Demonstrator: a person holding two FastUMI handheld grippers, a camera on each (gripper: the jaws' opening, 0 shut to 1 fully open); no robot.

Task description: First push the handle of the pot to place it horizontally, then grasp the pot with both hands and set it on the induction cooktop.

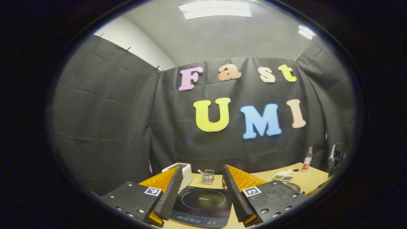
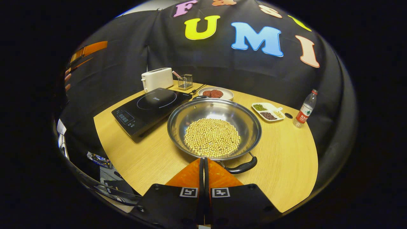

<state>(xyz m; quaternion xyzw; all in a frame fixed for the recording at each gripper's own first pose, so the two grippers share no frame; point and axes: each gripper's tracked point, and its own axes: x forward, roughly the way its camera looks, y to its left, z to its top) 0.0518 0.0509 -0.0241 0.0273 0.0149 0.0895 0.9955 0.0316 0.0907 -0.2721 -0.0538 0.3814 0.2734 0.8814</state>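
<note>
Left gripper [image 1: 201, 178] jaws wide over cooktop [image 1: 203, 203]; right gripper [image 2: 203, 165] jaws closed, tips hiding pot [image 2: 214, 128] rim.

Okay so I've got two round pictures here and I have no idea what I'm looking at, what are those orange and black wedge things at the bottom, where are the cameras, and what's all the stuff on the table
Those wedges are the fingers of two hand-held grippers; a person carries one in each hand, and a fisheye camera rides on each, looking forward along its fingers.

In the left gripper view, the left gripper is open and holds nothing; the black induction cooktop shows between its fingers.

In the right gripper view, the right gripper is shut and empty, its tips close to the near rim of a steel pot filled with yellow beans. The pot's black handle sits just right of the tips.

On the wooden table you can also see a white toaster, a small wire basket, a plate of something red, a divided dish and a plastic bottle.
</note>
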